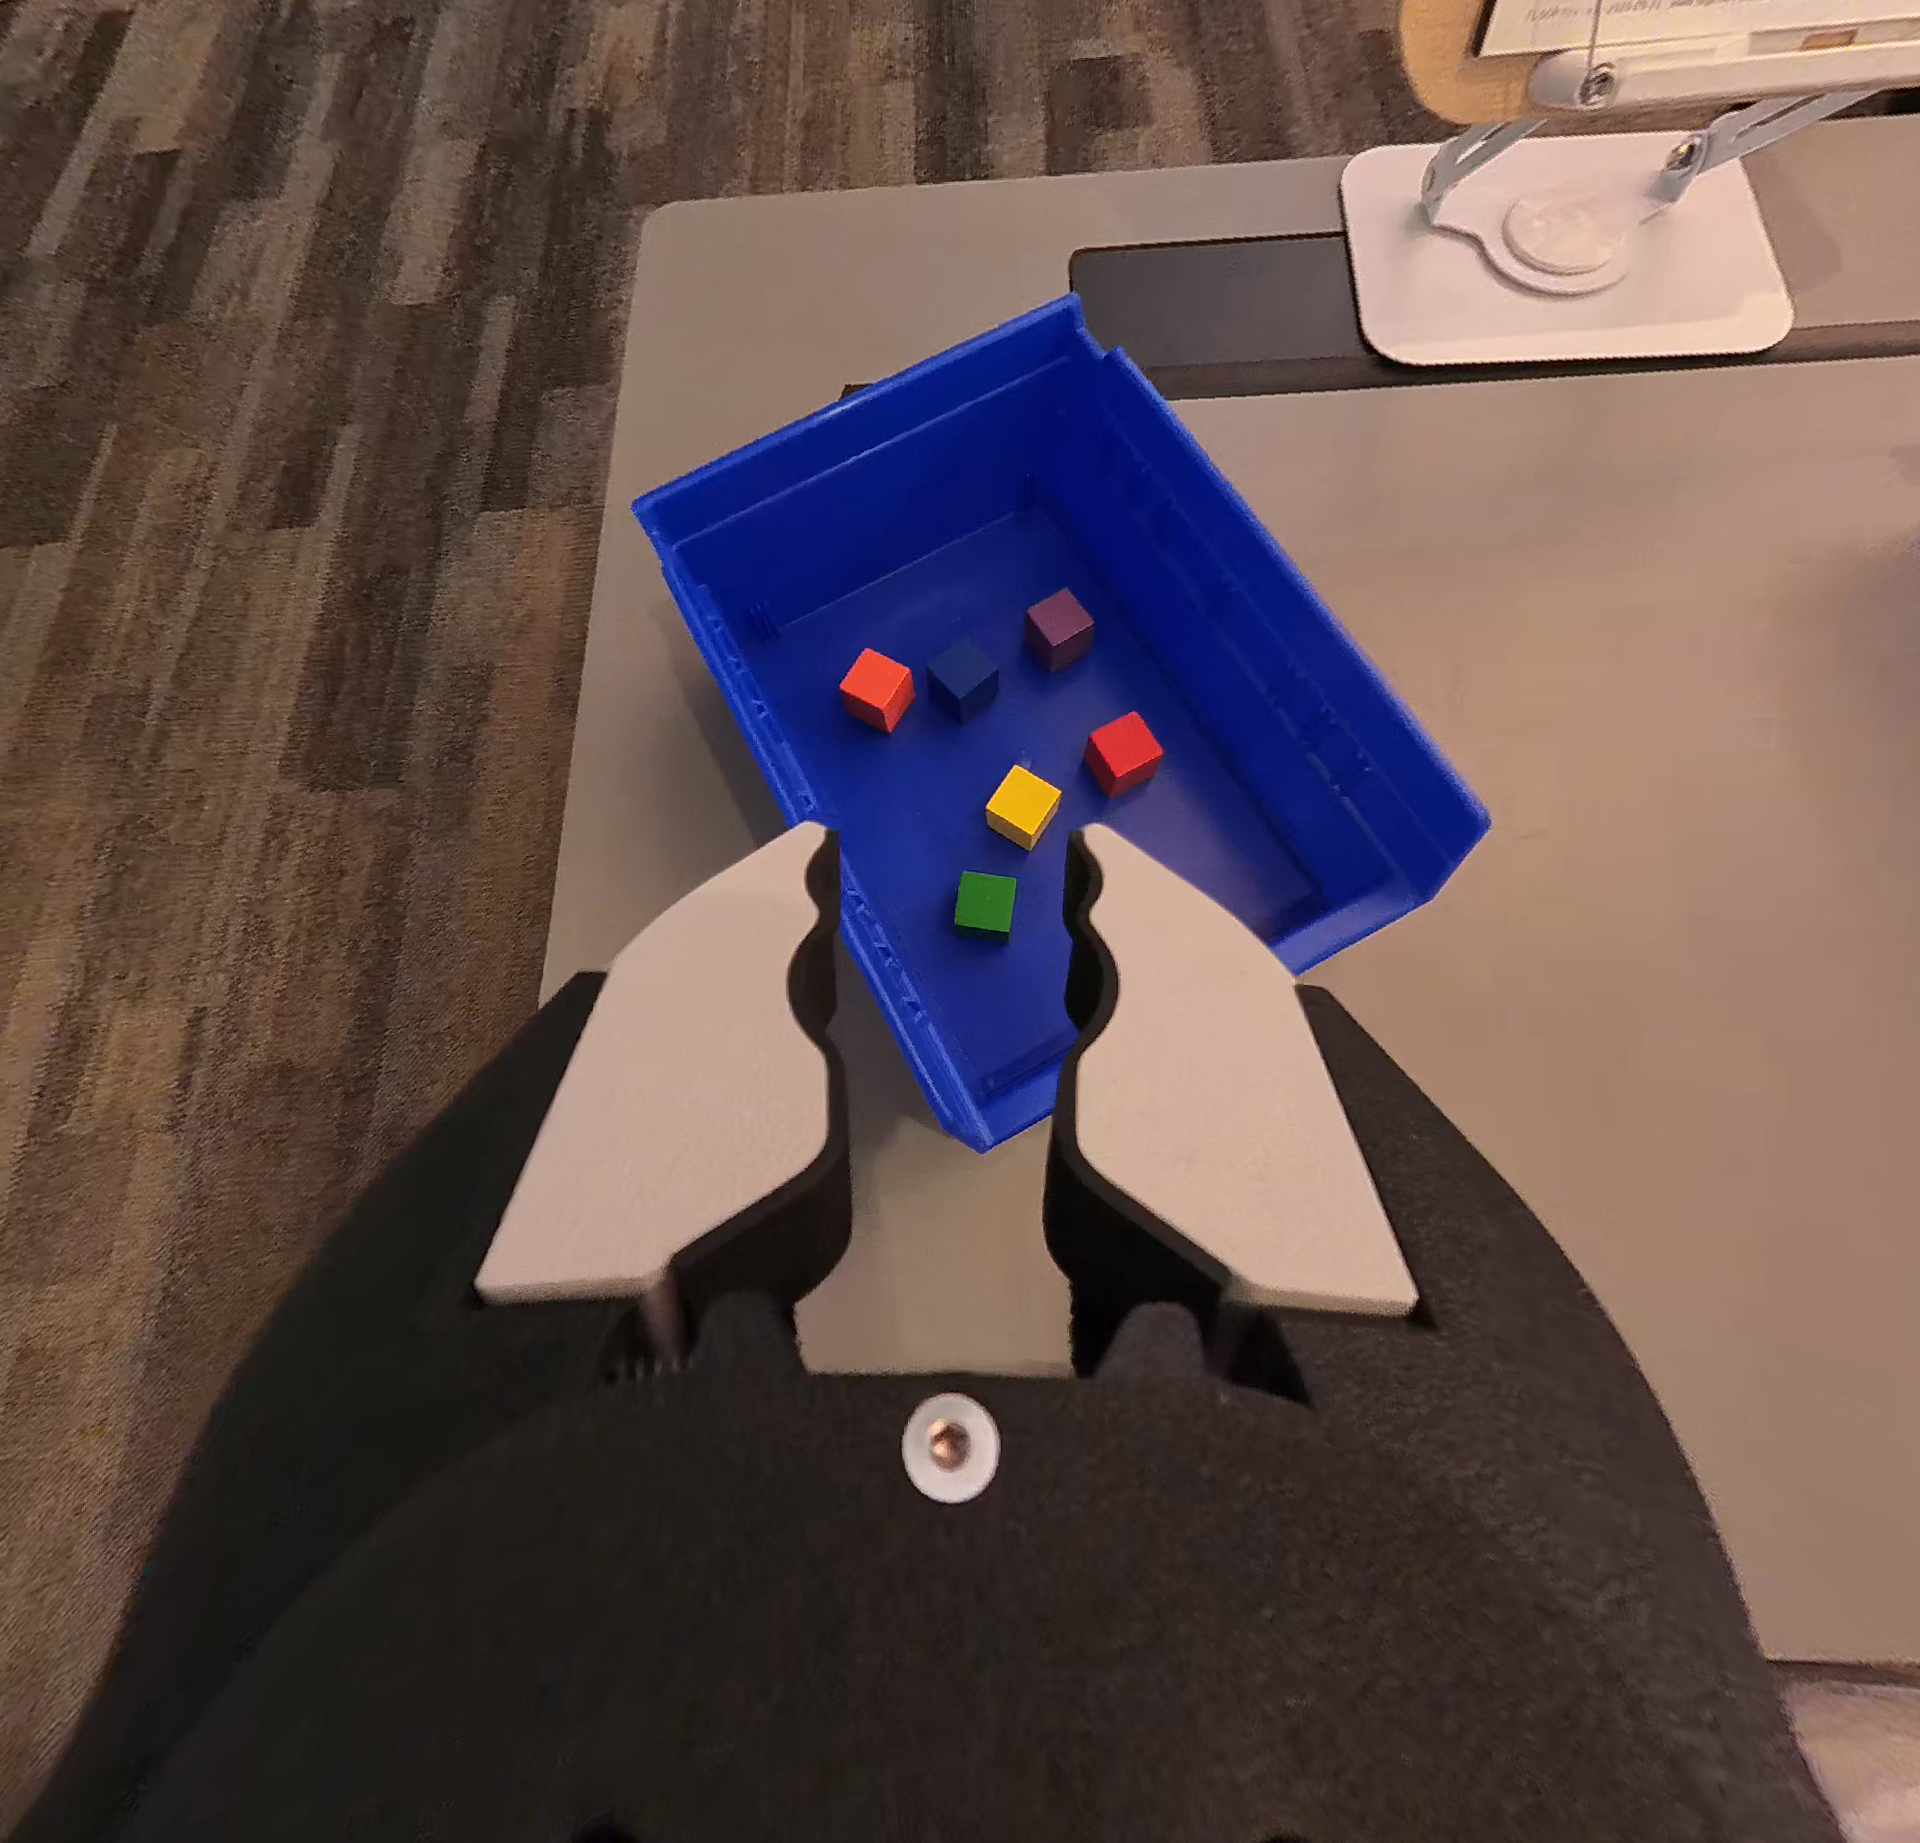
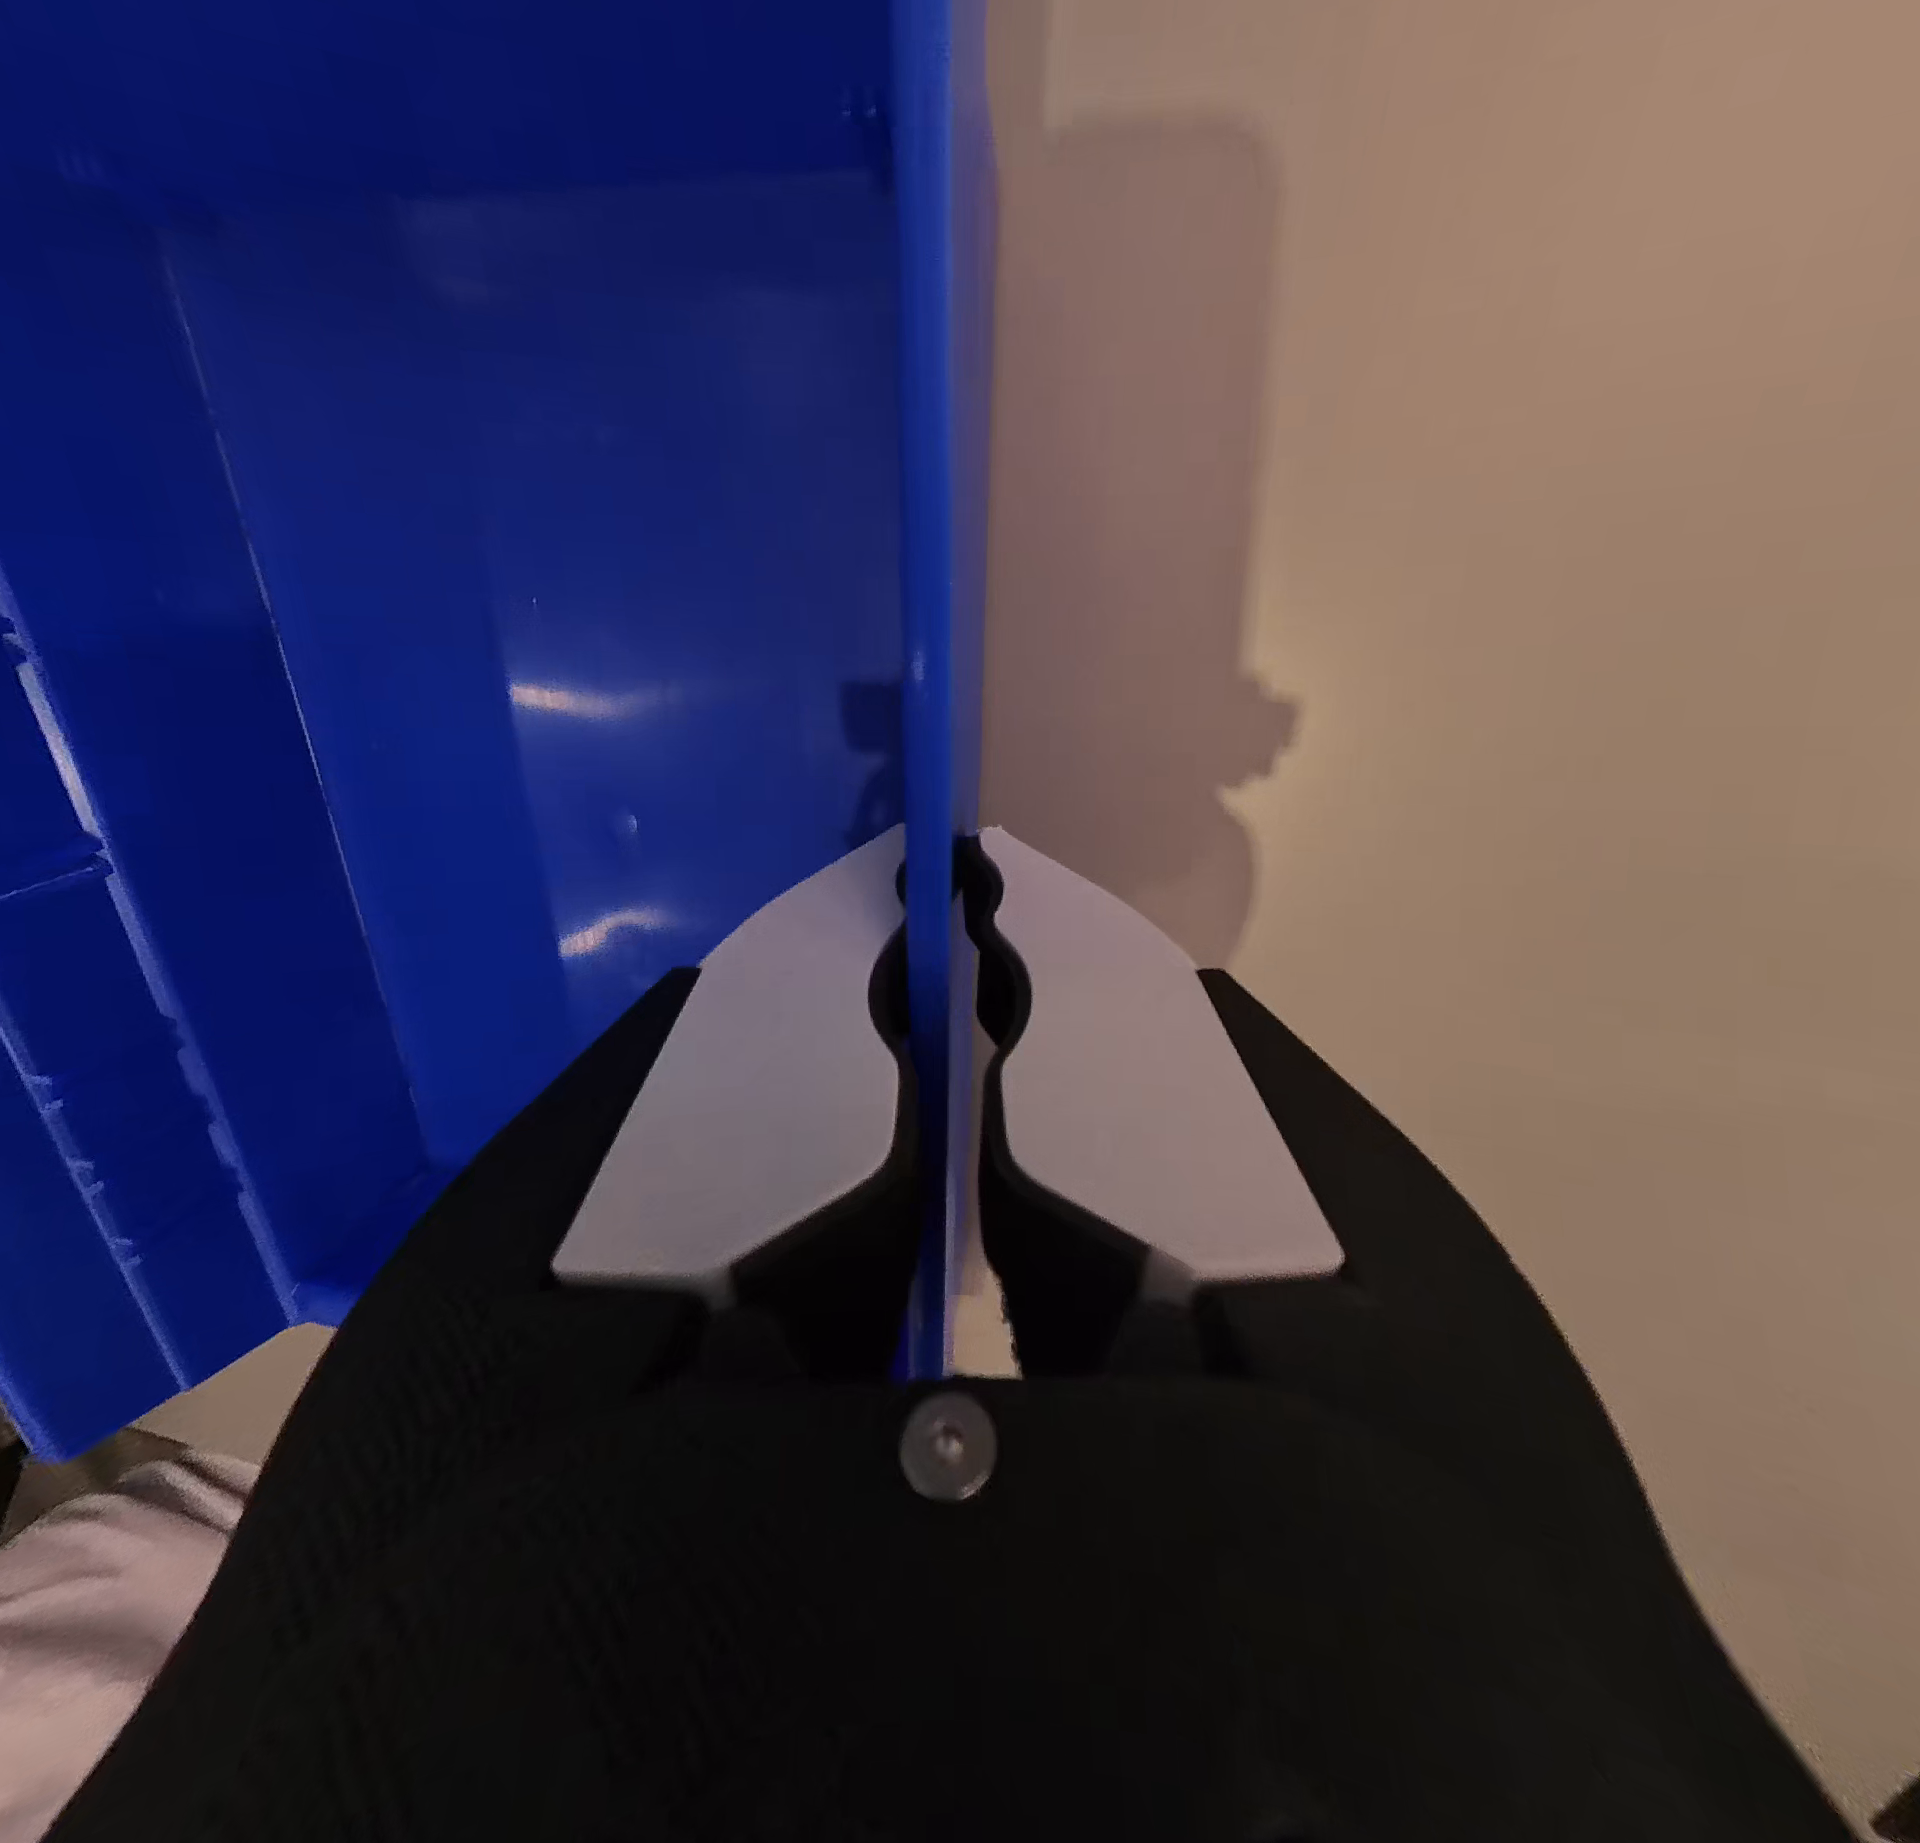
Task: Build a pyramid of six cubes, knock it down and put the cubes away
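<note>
A blue bin point(image 1: 1247, 567) sits askew on the grey table near its left edge. Several small cubes lie loose on its floor: orange point(image 1: 876, 689), dark blue point(image 1: 962, 679), purple point(image 1: 1059, 627), red point(image 1: 1123, 752), yellow point(image 1: 1023, 805) and green point(image 1: 984, 902). My left gripper point(image 1: 951, 837) is open and empty, hovering over the bin's near end, with the green cube between its fingertips in the picture. My right gripper point(image 2: 940, 837) is shut on the thin rim of a blue bin wall point(image 2: 925, 443). No cubes show in the right wrist view, and the right gripper does not show in the left wrist view.
The grey table point(image 1: 1558, 754) ends just left of the bin, with carpet floor point(image 1: 260, 650) below. A white monitor stand base point(image 1: 1558, 255) stands at the back right. In the right wrist view, bare table point(image 2: 1558, 546) lies right of the wall. There is about 75 centimetres between the tips of the two grippers.
</note>
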Available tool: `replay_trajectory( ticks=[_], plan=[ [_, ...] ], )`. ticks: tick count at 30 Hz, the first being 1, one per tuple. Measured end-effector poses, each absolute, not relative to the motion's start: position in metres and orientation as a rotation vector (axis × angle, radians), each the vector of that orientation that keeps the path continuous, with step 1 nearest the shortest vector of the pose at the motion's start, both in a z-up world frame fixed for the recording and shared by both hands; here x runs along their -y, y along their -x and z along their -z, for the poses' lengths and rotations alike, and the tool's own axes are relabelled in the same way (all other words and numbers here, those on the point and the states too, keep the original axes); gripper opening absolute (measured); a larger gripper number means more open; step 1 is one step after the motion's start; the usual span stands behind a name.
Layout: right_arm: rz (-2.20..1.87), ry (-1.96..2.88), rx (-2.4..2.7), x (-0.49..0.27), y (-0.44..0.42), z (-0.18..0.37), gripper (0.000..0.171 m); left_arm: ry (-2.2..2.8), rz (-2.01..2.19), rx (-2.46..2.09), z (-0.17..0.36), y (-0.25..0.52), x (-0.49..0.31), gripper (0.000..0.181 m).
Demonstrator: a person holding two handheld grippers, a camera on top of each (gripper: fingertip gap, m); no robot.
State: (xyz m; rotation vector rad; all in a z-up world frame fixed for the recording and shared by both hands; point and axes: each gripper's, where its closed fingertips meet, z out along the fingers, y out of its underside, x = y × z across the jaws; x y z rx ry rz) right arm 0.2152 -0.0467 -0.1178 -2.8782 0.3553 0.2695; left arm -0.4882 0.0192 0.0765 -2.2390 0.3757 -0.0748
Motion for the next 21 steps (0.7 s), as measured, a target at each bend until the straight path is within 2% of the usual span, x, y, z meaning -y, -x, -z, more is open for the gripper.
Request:
replay_trajectory(
  ticks=[10, 21],
  plan=[
    [-0.269, 2.834, -0.537, 0.077, -0.284, 0.119, 0.006, 2.262, 0.019, -0.433, -0.073, 0.472, -0.021, 0.041],
    [-0.237, 2.825, -0.503, 0.078, -0.297, 0.119, 0.006, 2.228, -0.043, -0.425, -0.08, 0.469, -0.024, 0.04]
  ],
)
